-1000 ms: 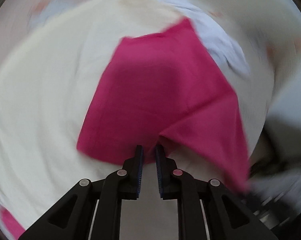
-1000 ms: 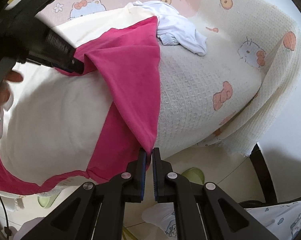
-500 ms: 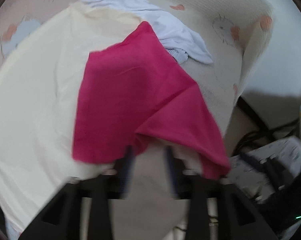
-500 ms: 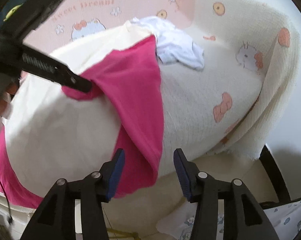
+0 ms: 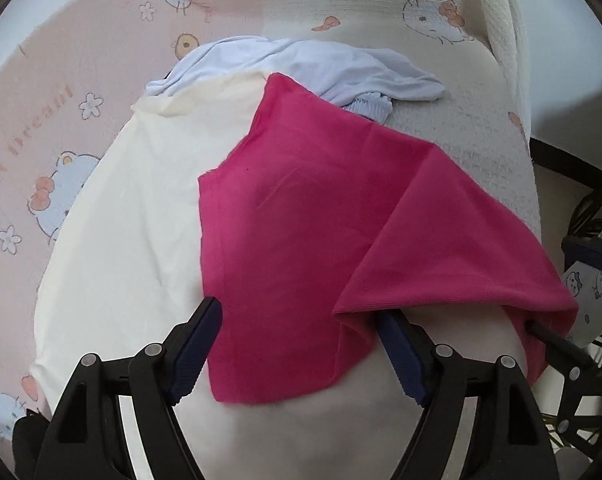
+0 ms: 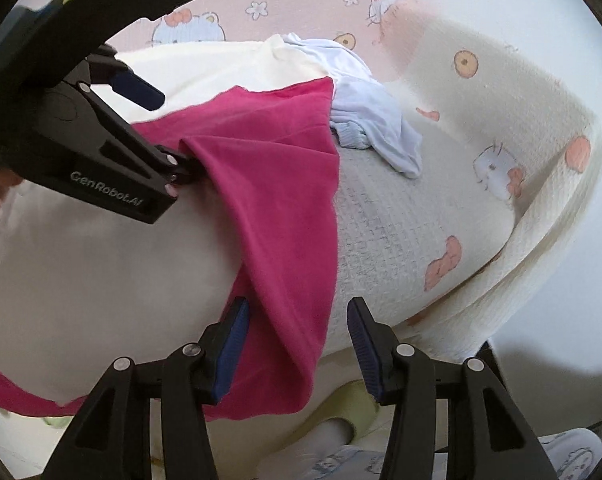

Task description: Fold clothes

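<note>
Pink cloth (image 5: pixel 321 216) draped mid-frame over cream fabric (image 5: pixel 133 208), fold just laid. Left gripper (image 5: pixel 301 344) just opening, right gripper (image 6: pixel 297 344) spread wide, both released. Best withdrawn clear, without snagging edges.

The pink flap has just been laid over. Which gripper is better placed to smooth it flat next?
Probably left. The left gripper, fingers just opened, sits over the broad part of the pink garment on the cream garment. The right gripper, also open, is at the bed edge where the pink cloth hangs off.
</note>
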Tool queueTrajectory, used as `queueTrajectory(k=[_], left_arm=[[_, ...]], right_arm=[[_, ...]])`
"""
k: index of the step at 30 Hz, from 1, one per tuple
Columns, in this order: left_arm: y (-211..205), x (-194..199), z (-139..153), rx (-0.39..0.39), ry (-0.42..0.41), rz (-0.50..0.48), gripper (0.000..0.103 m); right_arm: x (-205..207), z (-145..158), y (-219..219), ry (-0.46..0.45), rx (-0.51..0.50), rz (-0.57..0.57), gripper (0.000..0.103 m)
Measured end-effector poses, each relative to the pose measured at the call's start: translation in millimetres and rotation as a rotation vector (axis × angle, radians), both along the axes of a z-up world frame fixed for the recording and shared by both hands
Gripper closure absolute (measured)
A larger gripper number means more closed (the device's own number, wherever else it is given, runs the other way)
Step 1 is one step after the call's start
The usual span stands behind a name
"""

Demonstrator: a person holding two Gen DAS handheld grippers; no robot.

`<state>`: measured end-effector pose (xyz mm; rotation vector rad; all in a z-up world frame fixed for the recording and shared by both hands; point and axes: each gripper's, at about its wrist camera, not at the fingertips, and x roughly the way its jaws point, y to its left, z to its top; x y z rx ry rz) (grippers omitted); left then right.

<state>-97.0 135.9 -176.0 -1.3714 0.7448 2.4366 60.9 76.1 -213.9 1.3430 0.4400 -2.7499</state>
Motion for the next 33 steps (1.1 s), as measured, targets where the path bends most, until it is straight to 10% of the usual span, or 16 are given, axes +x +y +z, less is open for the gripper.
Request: queueTrajectory(k=[8,14,16,18,26,33], left_arm=[[27.0,-1.9,-3.5,-0.009,0.047,-0.021,0.029],[26.9,30.6,5.6,-0.062,0.078,-0.064,0.081],[16.5,45.8,7.4,-0.102,0.105,-0.076,0.086],[21.3,44.2,10.0,-0.155,0.148,-0.066,0.089],[-52.9,51.5,11.6,-0.282,0.193,-0.013,0.091],[-75.1,37.6,8.3,-0.216,0.119,0.059,0.091]], right_arm=[[2.7,-0.8,-6.1,0.053,0.069,0.003,0.053],[2.0,-1.4,-7.8,0.050,0.074,0.008,0.057],[-0.8,-1.0,-5.9,0.029,0.037,0.005,0.084],[-1.2,-1.5,-6.9,0.023,0.072,-0.026,0.103],[16.4,7.7,0.5,0.002,0.044,-0.034,0.103],[21.8,-5.4,-8.6,-0.055,0.073,0.010,0.103]])
